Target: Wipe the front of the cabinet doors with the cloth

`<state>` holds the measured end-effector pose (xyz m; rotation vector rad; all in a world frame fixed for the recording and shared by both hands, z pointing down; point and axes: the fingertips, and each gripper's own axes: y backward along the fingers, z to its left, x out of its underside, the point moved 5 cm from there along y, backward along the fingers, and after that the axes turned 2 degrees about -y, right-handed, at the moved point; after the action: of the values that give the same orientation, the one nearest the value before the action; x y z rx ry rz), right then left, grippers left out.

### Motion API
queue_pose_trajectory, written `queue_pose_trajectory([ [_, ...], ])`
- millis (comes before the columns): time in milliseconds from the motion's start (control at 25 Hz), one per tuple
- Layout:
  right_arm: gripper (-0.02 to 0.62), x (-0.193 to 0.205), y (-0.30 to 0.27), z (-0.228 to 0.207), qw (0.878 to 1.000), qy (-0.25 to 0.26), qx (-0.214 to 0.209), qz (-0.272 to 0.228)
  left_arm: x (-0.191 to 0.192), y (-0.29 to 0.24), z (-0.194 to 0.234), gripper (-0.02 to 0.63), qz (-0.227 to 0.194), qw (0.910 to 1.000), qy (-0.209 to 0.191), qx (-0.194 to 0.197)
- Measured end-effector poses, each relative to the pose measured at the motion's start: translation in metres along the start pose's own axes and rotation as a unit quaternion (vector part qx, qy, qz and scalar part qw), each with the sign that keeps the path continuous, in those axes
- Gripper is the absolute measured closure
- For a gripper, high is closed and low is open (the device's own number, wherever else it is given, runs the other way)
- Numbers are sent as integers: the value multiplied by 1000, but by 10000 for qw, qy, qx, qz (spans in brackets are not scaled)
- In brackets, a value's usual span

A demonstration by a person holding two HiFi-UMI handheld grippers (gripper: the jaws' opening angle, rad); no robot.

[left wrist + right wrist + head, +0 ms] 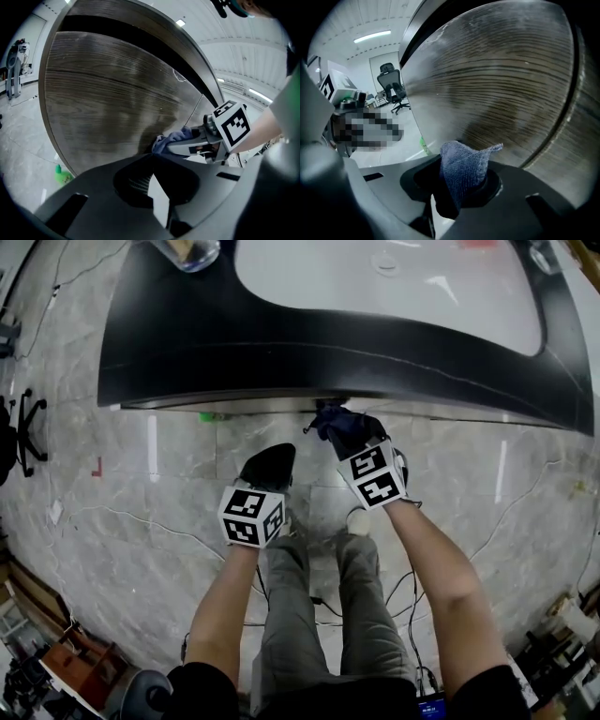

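- Cloth [464, 171]: small blue knit rag, bunched and pinched in the right tongs [459, 187]. A loose peak sticks out past the tips.
- Location: at the wood-grain door [501, 79], under the dark bench [281, 343] edge. In the left gripper view it looks pressed against the panel, but contact isn't certain.
- Left tongs [151, 161]: tips closed together with nothing between them, hanging just beside the right pair and off the door.
- Handling guess: light, soft and floppy, with no breakage risk. It folds under pressure, so the free peak does the wiping.
- Grip: mid-bunch as held looks fine. Too little cloth sticking out and the hard tips may scrape the door; too much and it flops.
- The knit should drag on the grain, so it could tug out of the grip if held loosely.
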<state>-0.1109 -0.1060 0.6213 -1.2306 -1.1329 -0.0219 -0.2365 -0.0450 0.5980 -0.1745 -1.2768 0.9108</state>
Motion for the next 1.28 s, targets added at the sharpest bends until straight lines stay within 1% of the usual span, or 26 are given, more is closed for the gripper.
queue_pose_trajectory([
  [360,486,26,19,-32,9996,-244,162,-8,-4,-35,-38,601,42,9998,-19,215],
  [560,486,32,26,-41,9996,-206,180,11,-11,-47,-52,600,28,9995,20,320],
  [720,486,33,35,-39,9995,-262,136,-79,-11,-47,-60,601,60,9993,-32,366],
  [880,486,31,47,-32,9994,-266,52,-199,-8,-43,-64,601,130,9994,-42,313],
  [1280,486,27,81,-17,9994,-172,-140,-270,-23,-30,-89,600,30,9993,-29,361],
])
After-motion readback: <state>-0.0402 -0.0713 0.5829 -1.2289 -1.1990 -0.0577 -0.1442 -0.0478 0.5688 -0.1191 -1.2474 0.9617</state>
